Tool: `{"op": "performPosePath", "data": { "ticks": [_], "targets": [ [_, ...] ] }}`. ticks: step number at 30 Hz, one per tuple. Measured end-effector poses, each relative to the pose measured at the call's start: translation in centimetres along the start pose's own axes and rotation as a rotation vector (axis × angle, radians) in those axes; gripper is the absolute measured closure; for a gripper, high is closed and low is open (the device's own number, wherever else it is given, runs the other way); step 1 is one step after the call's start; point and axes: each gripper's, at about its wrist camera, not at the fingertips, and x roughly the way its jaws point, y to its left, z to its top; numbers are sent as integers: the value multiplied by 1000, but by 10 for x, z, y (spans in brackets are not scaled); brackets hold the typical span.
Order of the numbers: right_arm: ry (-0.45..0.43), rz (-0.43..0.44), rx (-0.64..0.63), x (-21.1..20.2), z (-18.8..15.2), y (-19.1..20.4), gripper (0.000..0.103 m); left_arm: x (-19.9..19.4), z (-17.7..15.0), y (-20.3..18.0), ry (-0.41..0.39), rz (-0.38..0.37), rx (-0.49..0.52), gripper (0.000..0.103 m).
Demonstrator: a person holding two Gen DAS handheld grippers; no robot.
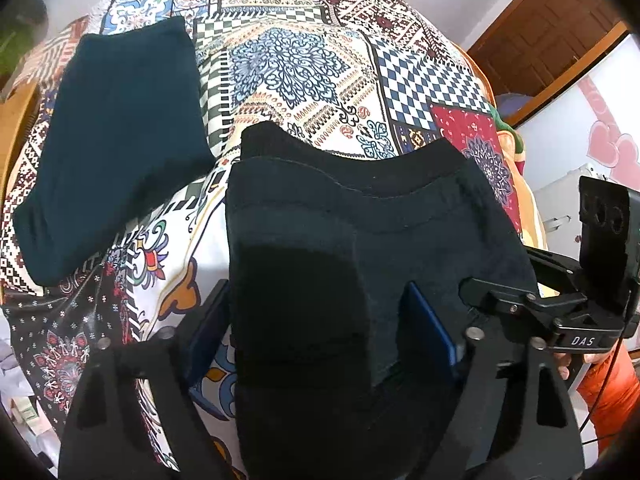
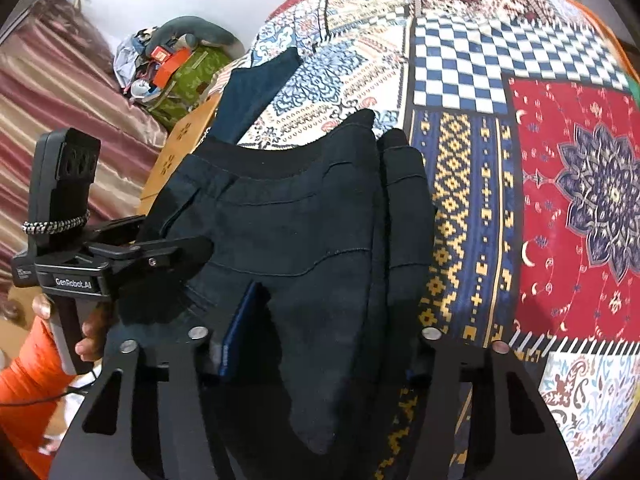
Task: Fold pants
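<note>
Patchwork bedspread (image 1: pixel 304 64) fills nearly everything you see: blue-and-white checks, a red panel with a dark flower, and paisley blocks run across it in both wrist views. On it, toward your near edge, lie the black pants (image 1: pixel 360 208), bunched into a thick folded pile with the ribbed waistband on the far side and stitched seams curving across the top layers. Beyond them to the left, apart from the pile, a dark teal garment (image 1: pixel 116 144) lies flat on the spread.

Your left gripper (image 1: pixel 320 332) straddles the near part of the black pile. Its blue-padded fingers (image 1: pixel 430 324) stand wide on either side of a fold of cloth, one at the cloth's left edge and one further right on the fabric; you cannot tell from this view whether the pads press on it.

Your right gripper (image 2: pixel 316 356) also has black cloth between its jaws, with one blue pad lying against the fabric on the left, while the other is mostly hidden behind the folds, so a grip cannot be confirmed.

Off the bed on the left, a pile of clutter (image 2: pixel 168 64) sits by a striped curtain (image 2: pixel 60 92). Your orange sleeve (image 2: pixel 24 384) shows at the frame edges.
</note>
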Motion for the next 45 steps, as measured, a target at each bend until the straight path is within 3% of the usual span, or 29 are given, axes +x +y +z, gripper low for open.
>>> {"op": "performPosePath", "data": {
  "ticks": [2, 3, 7, 11, 18, 30, 38, 45],
  "targets": [
    [-16, -17, -18, 0, 3, 5, 68, -3, 0, -3, -8, -13, 11, 36],
    [-27, -26, -25, -1, 4, 7, 72, -5, 0, -5, -10, -12, 16, 37],
    [-34, -59, -66, -1, 7, 16, 77, -12, -1, -12, -38, 25, 51, 54],
    [-51, -79, -94, -6, 9, 24, 81, -22, -1, -7, -48, 9, 34, 68],
    [-106, -97, -153, -24, 16, 46, 83, -53, -6, -16, -129, 12, 30, 73],
    [-284, -82, -274, -71, 43, 105, 84, -158, -13, -18, -404, 74, 68, 74],
    [-370, -39, -341, -62, 94, 142, 84, -210, 9, 30, -557, 133, 31, 74],
    [-355, -18, -363, -15, 147, 151, 84, -202, 34, 87, -595, 220, -11, 74]
  ]
}}
